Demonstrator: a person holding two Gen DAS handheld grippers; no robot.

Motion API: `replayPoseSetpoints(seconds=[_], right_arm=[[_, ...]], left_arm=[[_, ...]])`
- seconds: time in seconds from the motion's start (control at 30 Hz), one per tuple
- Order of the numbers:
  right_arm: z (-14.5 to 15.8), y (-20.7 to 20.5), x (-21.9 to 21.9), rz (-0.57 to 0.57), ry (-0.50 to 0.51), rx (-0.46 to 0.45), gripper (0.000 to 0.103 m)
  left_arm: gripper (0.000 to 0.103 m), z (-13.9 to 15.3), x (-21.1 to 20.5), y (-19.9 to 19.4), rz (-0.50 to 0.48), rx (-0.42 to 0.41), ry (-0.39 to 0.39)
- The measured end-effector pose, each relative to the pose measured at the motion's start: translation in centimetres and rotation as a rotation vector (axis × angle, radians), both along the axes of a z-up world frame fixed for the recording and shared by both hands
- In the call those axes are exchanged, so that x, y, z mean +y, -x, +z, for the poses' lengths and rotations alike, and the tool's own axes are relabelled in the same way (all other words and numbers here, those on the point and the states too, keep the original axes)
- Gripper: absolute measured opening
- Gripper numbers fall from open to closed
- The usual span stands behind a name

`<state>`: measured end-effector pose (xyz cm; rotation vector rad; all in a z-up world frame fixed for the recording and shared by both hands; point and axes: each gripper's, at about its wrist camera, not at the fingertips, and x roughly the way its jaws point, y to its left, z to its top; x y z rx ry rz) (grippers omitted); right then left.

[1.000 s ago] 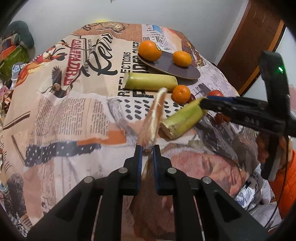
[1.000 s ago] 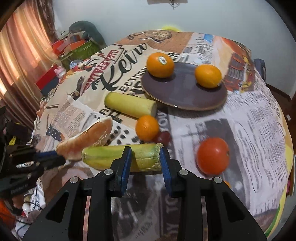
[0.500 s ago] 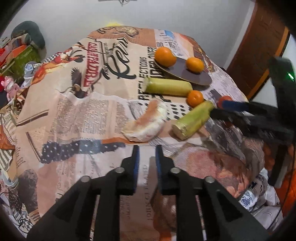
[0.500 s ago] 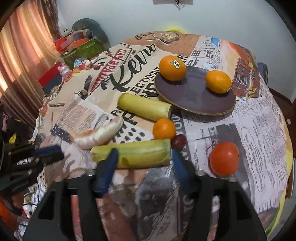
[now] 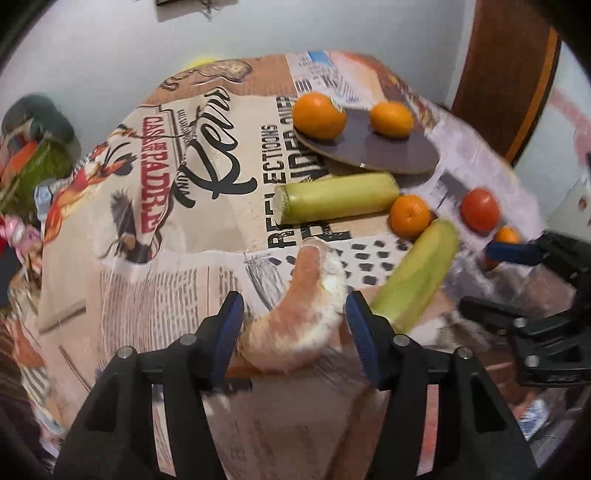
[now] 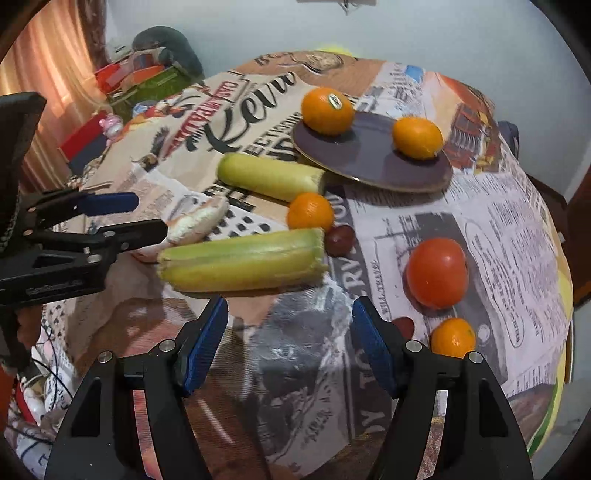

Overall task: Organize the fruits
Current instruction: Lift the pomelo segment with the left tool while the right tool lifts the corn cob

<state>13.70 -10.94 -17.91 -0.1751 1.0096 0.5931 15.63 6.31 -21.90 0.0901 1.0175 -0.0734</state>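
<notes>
A plain pale grey-white wall (image 6: 258,26) fills the top of both views, with a small dark fixture (image 5: 192,7) hanging at its upper edge. At the upper right of the left wrist view stands a brown wooden door (image 5: 509,74) with a lighter stripe. At the upper left of the right wrist view hangs a pinkish-orange curtain (image 6: 55,66), glowing with warm light. Beside it, a heap of red, green and orange boxes and clutter (image 6: 125,85) sits under a dark grey rounded cushion (image 6: 166,44). A round table draped in a newspaper-print cloth (image 6: 498,236) occupies the middle.
</notes>
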Motion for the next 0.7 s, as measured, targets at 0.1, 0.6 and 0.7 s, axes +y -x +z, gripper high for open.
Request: replayPoseSetpoints(seconds=[0.1,0.6,0.7], right_arm=[[-0.5,-0.3,-0.4,-0.022,0.0,0.01,0.067],[-0.5,-1.0,-1.7,-0.065,-0.053,0.027,0.067],[0.0,-1.3,-2.2,-0.074,-0.068,0.02,0.067]], left_arm=[[0.057,-0.7,-0.8,-0.8,-0.074,0.026,-0.034],[0.056,-0.6,-3.8,-0.5,-0.24,0.059,-0.046],[0.056,-0.5,-4.6,-0.1,-0.249,0.053,-0.024]])
